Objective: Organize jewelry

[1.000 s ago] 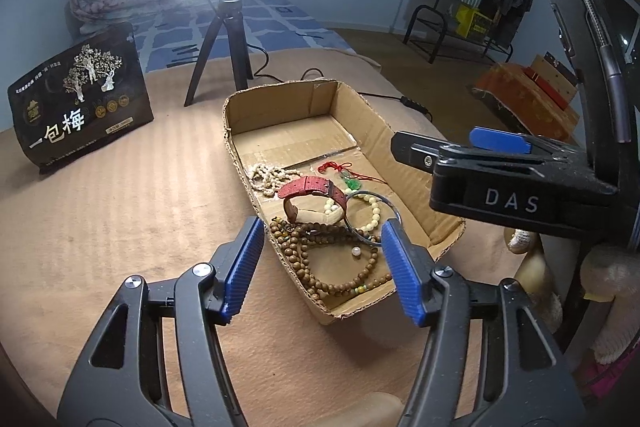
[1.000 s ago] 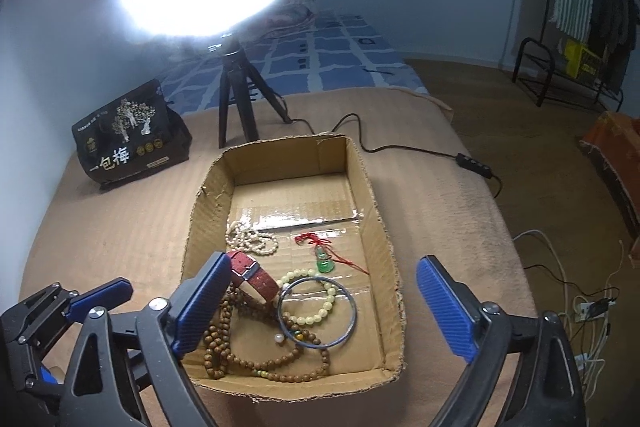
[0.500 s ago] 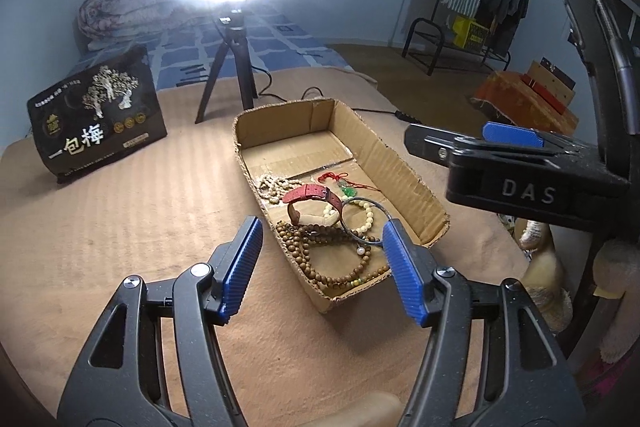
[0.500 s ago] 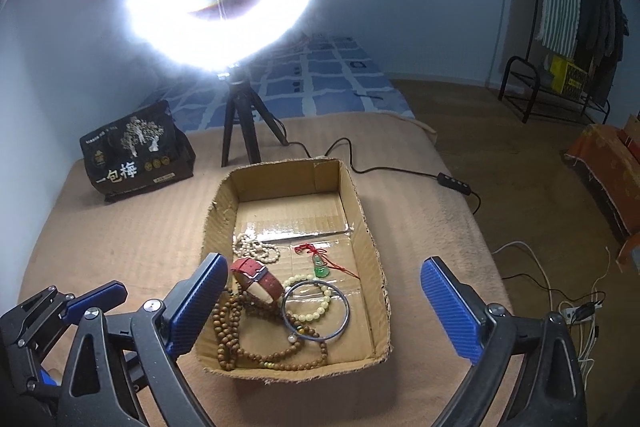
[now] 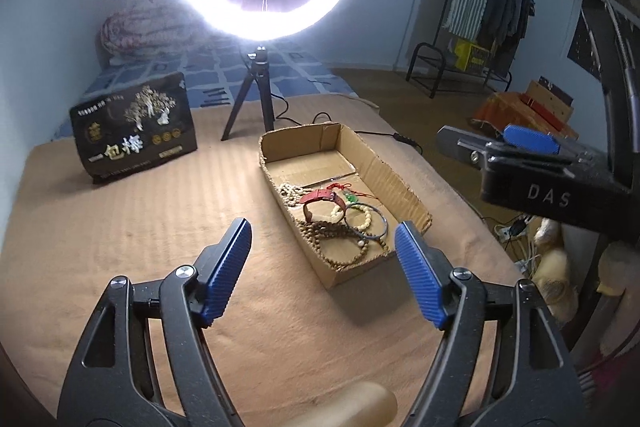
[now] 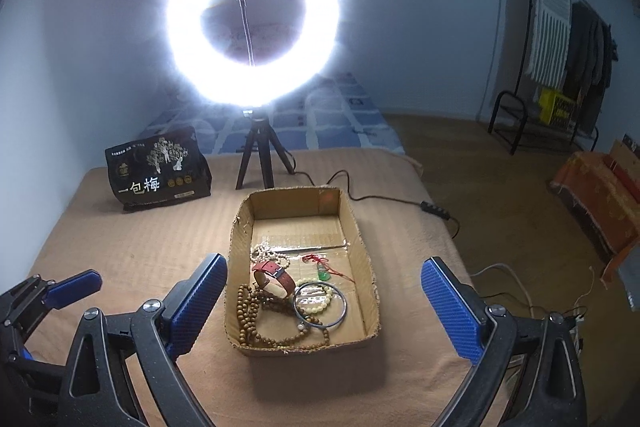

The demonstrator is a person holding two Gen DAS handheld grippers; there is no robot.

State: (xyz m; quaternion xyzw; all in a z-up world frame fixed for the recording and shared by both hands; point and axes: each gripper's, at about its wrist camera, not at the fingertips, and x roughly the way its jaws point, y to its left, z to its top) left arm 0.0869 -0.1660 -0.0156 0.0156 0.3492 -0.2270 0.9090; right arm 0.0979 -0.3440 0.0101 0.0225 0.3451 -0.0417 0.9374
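Observation:
An open cardboard box point(image 5: 404, 183) point(image 6: 237, 267) sits on a tan blanket. It holds a red-strap watch point(image 5: 320, 198) point(image 6: 276, 277), a brown wooden bead necklace point(image 5: 340, 255) point(image 6: 250, 319), a pale bead bracelet point(image 5: 366, 217) point(image 6: 316, 301), a dark bangle point(image 6: 320, 307), a white bead string point(image 5: 288, 191) and a green pendant on red cord point(image 6: 323, 271). My left gripper point(image 5: 323, 239) is open and empty, short of the box. My right gripper point(image 6: 324, 281) is open and empty, raised in front of the box; it also shows in the left wrist view point(image 5: 528, 143).
A lit ring light on a black tripod point(image 5: 256, 95) point(image 6: 258, 151) stands behind the box, its cable point(image 6: 400, 203) trailing right. A black snack bag point(image 5: 134, 133) point(image 6: 158, 171) stands at the back left. The blanket's right edge drops to the floor, with cables point(image 6: 516, 287) there.
Both grippers have pulled back and risen from the box, which now looks smaller and farther away. Both stay open and empty. The jewelry has not moved.

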